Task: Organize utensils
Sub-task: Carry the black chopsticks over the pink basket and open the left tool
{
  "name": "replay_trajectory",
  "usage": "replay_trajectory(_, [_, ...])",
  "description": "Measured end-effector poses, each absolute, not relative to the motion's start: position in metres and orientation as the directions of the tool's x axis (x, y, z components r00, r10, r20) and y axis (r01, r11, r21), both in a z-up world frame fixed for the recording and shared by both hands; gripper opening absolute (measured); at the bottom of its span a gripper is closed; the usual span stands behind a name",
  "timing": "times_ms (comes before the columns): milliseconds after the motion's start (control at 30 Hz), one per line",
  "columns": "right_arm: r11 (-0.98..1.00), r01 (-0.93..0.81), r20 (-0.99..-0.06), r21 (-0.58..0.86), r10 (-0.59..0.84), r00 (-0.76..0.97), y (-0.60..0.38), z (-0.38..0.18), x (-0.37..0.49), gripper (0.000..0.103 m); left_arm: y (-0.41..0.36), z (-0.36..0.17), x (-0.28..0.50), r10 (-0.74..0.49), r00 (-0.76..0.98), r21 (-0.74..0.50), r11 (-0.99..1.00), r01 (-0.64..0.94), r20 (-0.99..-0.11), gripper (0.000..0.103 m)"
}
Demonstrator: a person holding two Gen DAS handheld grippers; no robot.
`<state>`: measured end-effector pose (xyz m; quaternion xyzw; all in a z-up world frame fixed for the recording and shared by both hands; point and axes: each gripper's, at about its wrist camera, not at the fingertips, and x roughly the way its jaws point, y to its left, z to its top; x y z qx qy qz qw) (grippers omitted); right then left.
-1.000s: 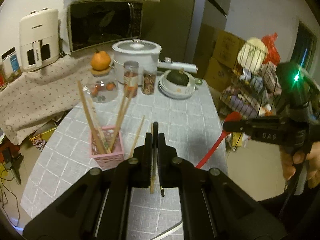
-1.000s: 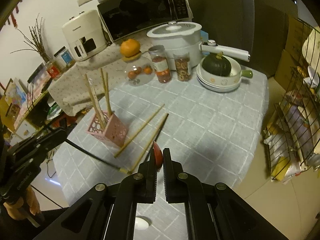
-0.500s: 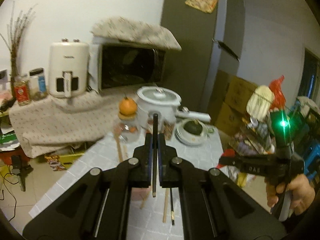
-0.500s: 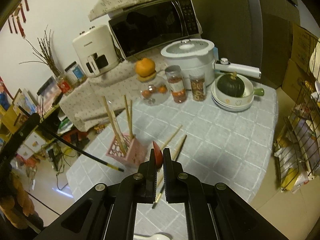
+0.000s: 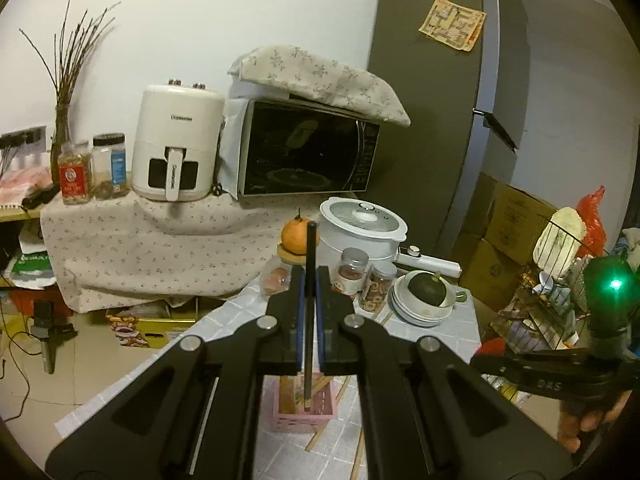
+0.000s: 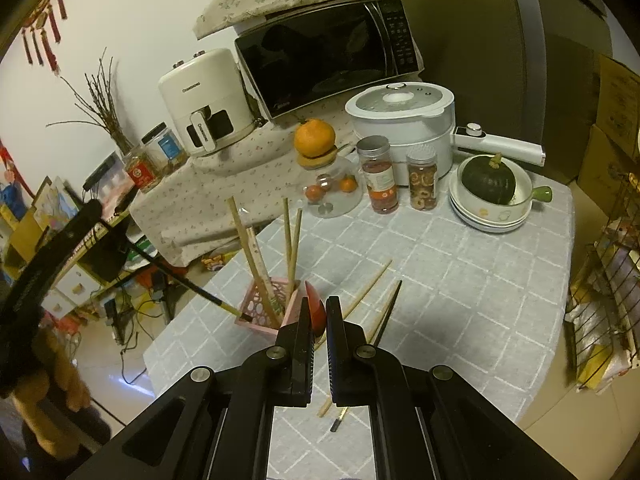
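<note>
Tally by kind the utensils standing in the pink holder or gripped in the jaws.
Wooden chopsticks in the pink holder: 4
Black chopstick, in the left gripper: 1
Red spoon, in the right gripper: 1
Total: 6

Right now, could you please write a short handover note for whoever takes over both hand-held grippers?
Left hand-held gripper: shut on a black chopstick, its tip over the pink holder.
Right hand-held gripper: shut on a red utensil, beside the holder.
Done: several wooden chopsticks stand in the holder.
Left: drop in the black chopstick, put away the red utensil, then collect the loose chopsticks lying on the grey checked tablecloth.
</note>
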<state>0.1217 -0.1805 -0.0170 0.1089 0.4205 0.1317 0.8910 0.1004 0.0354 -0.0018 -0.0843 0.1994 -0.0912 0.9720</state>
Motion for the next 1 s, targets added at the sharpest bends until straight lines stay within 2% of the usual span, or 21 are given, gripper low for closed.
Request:
replay_trajectory(633, [0.944, -0.142, -0.729, 0.297, 0.320, 0.605, -0.176, -0.025, 0.126, 0.006, 0.032, -0.060, 0.157, -0.216, 0.797, -0.256, 0.963, 0.079, -0.564, 0.006])
replay_trajectory(767, [0.945, -0.143, -0.728, 0.294, 0.318, 0.607, -0.173, -0.026, 0.127, 0.006, 0.034, -0.069, 0.164, -0.243, 0.779, -0.291, 0.953, 0.081, -0.578, 0.007])
replay_trajectory(833, [0.945, -0.142, -0.726, 0.296, 0.319, 0.609, -0.172, -0.026, 0.128, 0.006, 0.035, -0.071, 0.167, -0.255, 0.777, -0.305, 0.949, 0.086, -0.575, 0.016])
replay_trajectory(900, [0.944, -0.141, -0.721, 0.298, 0.319, 0.615, -0.170, -0.024, 0.129, 0.006, 0.034, -0.071, 0.165, -0.251, 0.776, -0.299, 0.951, 0.085, -0.579, 0.039])
replay_trajectory(1000, [0.945, -0.142, -0.708, 0.294, 0.315, 0.632, -0.165, -0.018, 0.132, 0.006, 0.034, -0.066, 0.160, -0.242, 0.779, -0.281, 0.956, 0.088, -0.579, 0.044])
